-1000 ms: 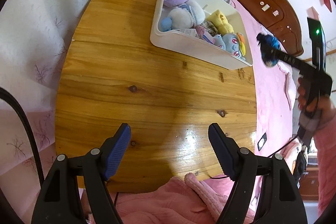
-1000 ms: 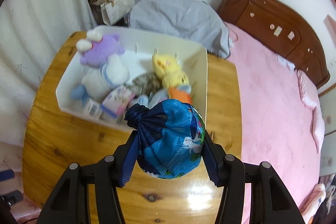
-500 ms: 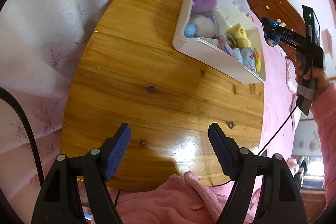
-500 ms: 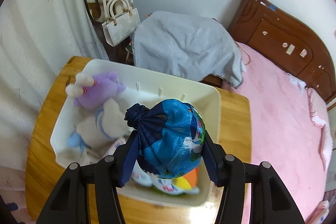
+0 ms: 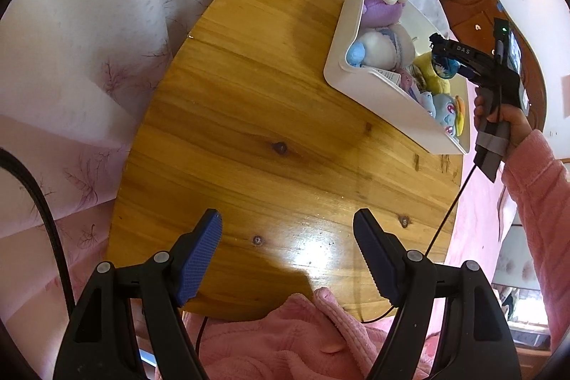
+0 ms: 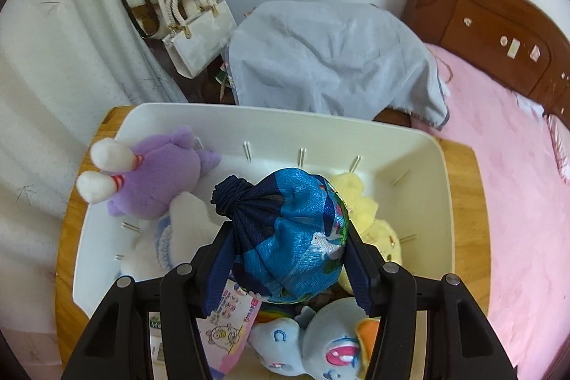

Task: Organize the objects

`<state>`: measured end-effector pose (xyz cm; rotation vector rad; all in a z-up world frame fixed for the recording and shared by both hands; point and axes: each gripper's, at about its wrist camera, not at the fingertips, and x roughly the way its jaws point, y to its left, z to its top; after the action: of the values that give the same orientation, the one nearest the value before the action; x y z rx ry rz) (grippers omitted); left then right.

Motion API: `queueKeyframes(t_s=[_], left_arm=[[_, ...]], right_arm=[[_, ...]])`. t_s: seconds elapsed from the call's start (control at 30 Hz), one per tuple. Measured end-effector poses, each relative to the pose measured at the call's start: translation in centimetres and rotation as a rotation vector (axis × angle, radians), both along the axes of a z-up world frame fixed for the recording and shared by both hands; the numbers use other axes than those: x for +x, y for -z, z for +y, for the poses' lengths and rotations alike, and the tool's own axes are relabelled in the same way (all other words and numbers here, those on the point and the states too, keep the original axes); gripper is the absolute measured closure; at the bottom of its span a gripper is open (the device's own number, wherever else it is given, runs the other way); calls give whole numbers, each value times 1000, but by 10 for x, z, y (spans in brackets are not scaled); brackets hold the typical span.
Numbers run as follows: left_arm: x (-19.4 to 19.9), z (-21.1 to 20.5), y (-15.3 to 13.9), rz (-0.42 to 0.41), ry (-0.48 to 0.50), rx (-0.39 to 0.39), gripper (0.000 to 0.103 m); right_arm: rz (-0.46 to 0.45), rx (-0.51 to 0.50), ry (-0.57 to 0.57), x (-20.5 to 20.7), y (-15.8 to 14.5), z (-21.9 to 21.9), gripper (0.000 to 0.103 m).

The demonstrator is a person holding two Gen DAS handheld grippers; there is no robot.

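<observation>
— Claws first: what does each one have?

— Right claw [image 6: 288, 259] is clamped on a blue fabric pouch [image 6: 295, 237] with a knotted navy top, one pad pressing each side. Left claw [image 5: 288, 251] stands wide with nothing between its pads, over bare wood near the worktop's [image 5: 267, 102] front edge.

— Where is the pouch?

— Over the white plastic bin [image 6: 441, 166], above the toys in it, and I cannot tell whether it touches them. From the left wrist camera it sits over the bin's middle.

— What is in the bin?

— A purple plush [image 6: 156, 177] with white feet at the left end, a white plush [image 6: 171, 237] with pale blue trim beside it, a yellow plush [image 6: 370, 219] to the right of the pouch, and a light blue pony plush [image 6: 331, 344] at the near end. A pink printed packet [image 6: 228, 323] lies beside the pony.

— And the bin itself?

— On the round wooden worktop, at its far right side, next to a bed with a pink cover [image 6: 506, 166].
</observation>
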<state>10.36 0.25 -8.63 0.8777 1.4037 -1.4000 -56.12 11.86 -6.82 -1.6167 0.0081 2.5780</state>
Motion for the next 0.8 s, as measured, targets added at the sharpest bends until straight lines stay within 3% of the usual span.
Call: queueKeyframes(t_s=[0.43, 0.67, 0.8], left_arm=[[-11, 1, -10, -17, 88, -37, 24], [-22, 8, -25, -62, 156, -92, 24], [-28, 13, -32, -89, 183, -120, 24]], right_arm=[[43, -59, 4, 28, -18, 5, 37], [78, -102, 5, 74, -35, 10, 27], [64, -163, -11, 118, -38, 8, 26]])
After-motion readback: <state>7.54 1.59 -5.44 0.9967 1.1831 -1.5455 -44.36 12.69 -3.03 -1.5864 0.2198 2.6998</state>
